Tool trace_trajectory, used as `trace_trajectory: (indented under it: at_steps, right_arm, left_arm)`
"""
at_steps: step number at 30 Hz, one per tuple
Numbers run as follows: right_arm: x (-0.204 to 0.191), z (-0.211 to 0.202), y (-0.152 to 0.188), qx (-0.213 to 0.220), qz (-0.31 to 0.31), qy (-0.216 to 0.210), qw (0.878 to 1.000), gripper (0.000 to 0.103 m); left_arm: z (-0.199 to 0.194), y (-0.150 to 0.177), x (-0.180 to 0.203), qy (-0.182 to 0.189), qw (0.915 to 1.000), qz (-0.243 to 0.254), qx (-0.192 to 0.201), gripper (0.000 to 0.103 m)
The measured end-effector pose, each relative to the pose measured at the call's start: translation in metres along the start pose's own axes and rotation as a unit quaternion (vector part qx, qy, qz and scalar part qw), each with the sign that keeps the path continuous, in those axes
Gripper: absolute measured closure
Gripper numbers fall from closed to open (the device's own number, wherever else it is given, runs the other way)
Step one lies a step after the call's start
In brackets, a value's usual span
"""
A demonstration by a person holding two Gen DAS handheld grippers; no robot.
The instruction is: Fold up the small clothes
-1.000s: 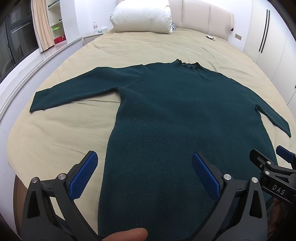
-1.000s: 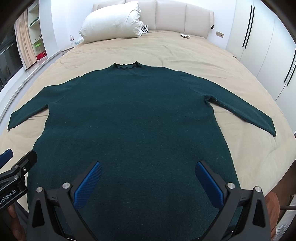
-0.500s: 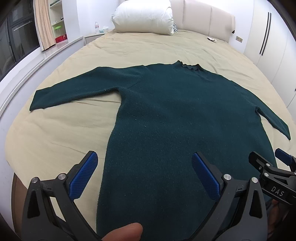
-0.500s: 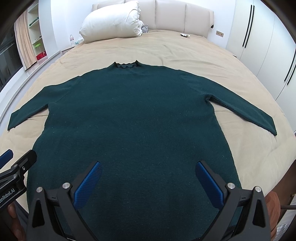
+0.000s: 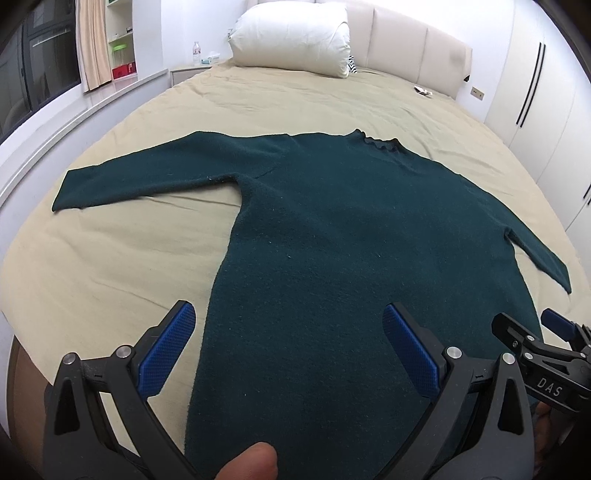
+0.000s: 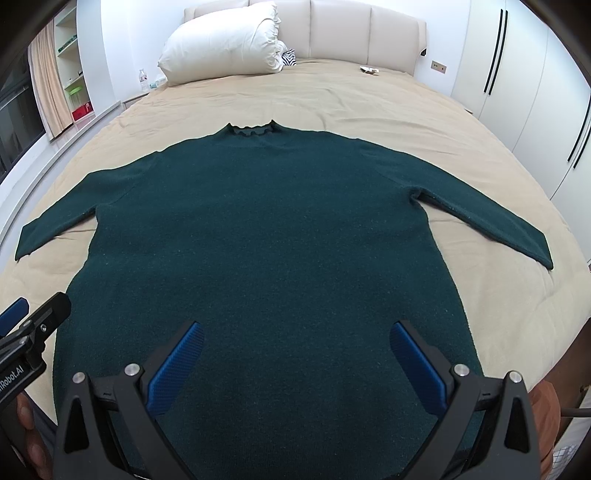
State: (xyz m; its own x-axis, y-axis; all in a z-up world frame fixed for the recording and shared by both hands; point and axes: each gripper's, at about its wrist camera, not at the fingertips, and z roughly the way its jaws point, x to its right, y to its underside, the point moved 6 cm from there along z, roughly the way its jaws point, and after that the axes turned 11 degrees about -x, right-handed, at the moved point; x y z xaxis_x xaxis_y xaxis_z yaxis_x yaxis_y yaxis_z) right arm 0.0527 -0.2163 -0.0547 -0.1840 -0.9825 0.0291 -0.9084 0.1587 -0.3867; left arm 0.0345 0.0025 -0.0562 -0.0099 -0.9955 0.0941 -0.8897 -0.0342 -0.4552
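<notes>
White letters reading "DAS" are showing on the black body of the right gripper [image 5: 554,332] where it is poking in at the lower right of the left wrist view. In the right wrist view, the left gripper [image 6: 27,317] is entering at the lower left edge, with the partial print "nRobot.AI" readable on its black side.

The left gripper [image 5: 288,332] is sitting low at the bottom of its own frame, its black fingers with blue ribbed pads [image 5: 168,350] spread wide apart and gripping nothing; a fingertip of the person's hand [image 5: 251,461] is peeking in at the bottom centre. The right gripper [image 6: 295,350] is posed the same way at the bottom of its frame, its blue-padded fingers [image 6: 417,365] released and wide apart, hovering over the lower part of the garment.

The dark green long-sleeved knit sweater [image 6: 266,240] is lying flat and face up on the beige-sheeted bed [image 6: 332,96], filling the middle of both frames, with its frilled collar pointing toward the upper part of the frame and both sleeves stretched out to the sides. A plump white pillow [image 6: 221,44] is resting at the upper left by the padded cream headboard [image 6: 351,33].
</notes>
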Motion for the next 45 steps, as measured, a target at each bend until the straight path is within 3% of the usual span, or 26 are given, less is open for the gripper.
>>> trace_trajectory:
  at_steps: [6,12,15,18,22,24,26,27,31,34,37,39,41,42,45]
  right_arm:
    - [-0.001,0.000,0.000,-0.001,-0.003,0.000,1.000,0.000]
    - [-0.002,0.000,-0.001,0.000,-0.004,0.000,1.000,0.000]
    - [-0.004,0.001,-0.003,0.001,-0.007,0.000,1.000,0.000]
    - [-0.007,0.002,-0.007,0.001,-0.011,0.001,1.000,0.000]
    - [-0.014,0.003,-0.015,0.002,-0.021,0.000,1.000,0.000]
    - [-0.019,0.004,-0.020,0.003,-0.029,0.003,1.000,0.000]
    - [-0.024,0.005,-0.025,0.005,-0.033,0.003,0.999,0.000]
    - [-0.026,0.005,-0.026,0.005,-0.036,0.002,0.999,0.000]
    - [-0.036,0.011,-0.032,-0.001,-0.045,0.006,0.999,0.000]
    - [-0.042,0.018,-0.035,-0.009,-0.047,0.006,0.999,0.000]
    - [-0.049,0.026,-0.038,-0.018,-0.051,0.005,0.999,0.000]
    - [-0.054,0.031,-0.041,-0.022,-0.055,0.006,0.998,0.000]
    - [-0.060,0.036,-0.045,-0.026,-0.059,0.006,0.998,0.000]
    - [-0.062,0.038,-0.047,-0.026,-0.060,0.006,0.998,0.000]
    - [-0.067,0.045,-0.052,-0.031,-0.062,0.002,0.998,0.000]
  left_arm:
    - [-0.002,-0.003,-0.006,-0.021,0.9997,0.000,0.009,0.000]
    - [-0.009,-0.011,-0.014,0.012,0.9997,-0.006,0.022,0.000]
    - [-0.008,-0.014,-0.022,0.078,0.9965,-0.028,0.001,0.000]
    - [-0.003,-0.016,-0.034,0.157,0.9858,-0.059,-0.011,0.000]
    - [-0.014,-0.028,-0.064,0.261,0.9590,-0.104,0.038,0.000]
    - [-0.007,-0.034,-0.088,0.273,0.9529,-0.132,0.010,0.000]
    - [0.001,-0.041,-0.126,0.275,0.9411,-0.197,0.008,0.000]
    - [0.005,-0.047,-0.163,0.289,0.9223,-0.256,0.024,0.000]
    - [0.018,-0.060,-0.268,0.309,0.8592,-0.398,0.088,0.000]
    - [0.031,-0.073,-0.330,0.302,0.8233,-0.463,0.129,0.000]
    - [0.055,-0.084,-0.361,0.326,0.7937,-0.498,0.125,0.002]
    - [0.072,-0.090,-0.373,0.324,0.7882,-0.511,0.112,0.003]
    - [0.095,-0.088,-0.377,0.328,0.7730,-0.533,0.105,0.004]
    - [0.101,-0.087,-0.380,0.329,0.7698,-0.537,0.105,0.004]
    - [0.113,-0.099,-0.384,0.320,0.7732,-0.536,0.110,0.004]
